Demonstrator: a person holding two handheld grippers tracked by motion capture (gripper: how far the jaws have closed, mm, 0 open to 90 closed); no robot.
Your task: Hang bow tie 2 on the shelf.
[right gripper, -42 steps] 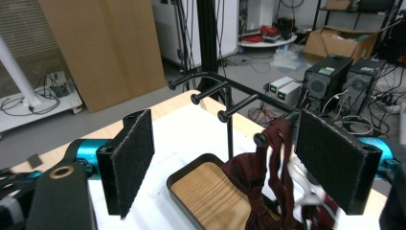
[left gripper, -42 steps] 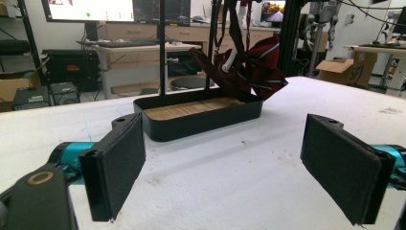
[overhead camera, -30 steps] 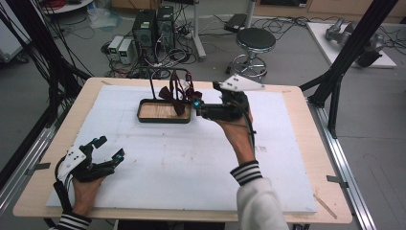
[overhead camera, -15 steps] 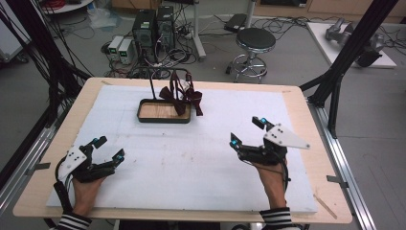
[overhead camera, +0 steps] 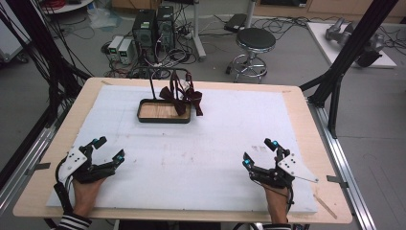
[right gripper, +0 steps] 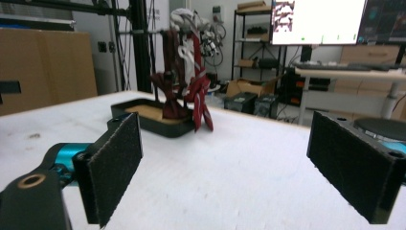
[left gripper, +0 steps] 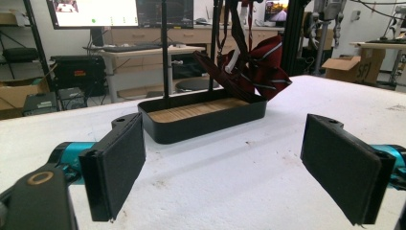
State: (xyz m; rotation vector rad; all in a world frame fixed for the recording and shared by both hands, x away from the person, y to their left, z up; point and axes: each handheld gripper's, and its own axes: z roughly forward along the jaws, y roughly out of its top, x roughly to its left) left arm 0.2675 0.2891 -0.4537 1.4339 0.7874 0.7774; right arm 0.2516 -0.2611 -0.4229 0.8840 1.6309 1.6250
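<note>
A black tray [overhead camera: 163, 119] with a wooden floor stands at the back of the table. A thin black rack rises from it, and dark red striped ties [overhead camera: 184, 98] hang on the rack, one end draped over the tray's right rim. My left gripper [overhead camera: 109, 147] rests open near the front left corner and looks at the tray [left gripper: 206, 122] and ties [left gripper: 261, 72]. My right gripper [overhead camera: 258, 152] sits near the front right; its jaws have just been opening and stand wide with nothing between them. The ties [right gripper: 189, 91] hang well ahead of it.
A white foam board [overhead camera: 201, 158] covers most of the wooden table top [overhead camera: 311, 124]. Behind the table are a round stool [overhead camera: 256, 40], computer towers [overhead camera: 153, 24] and loose cables. Black frame posts [overhead camera: 335, 76] stand at both sides.
My right hand has drawn back from the ties at the tray to the front right of the board and come down. The left hand has stayed put.
</note>
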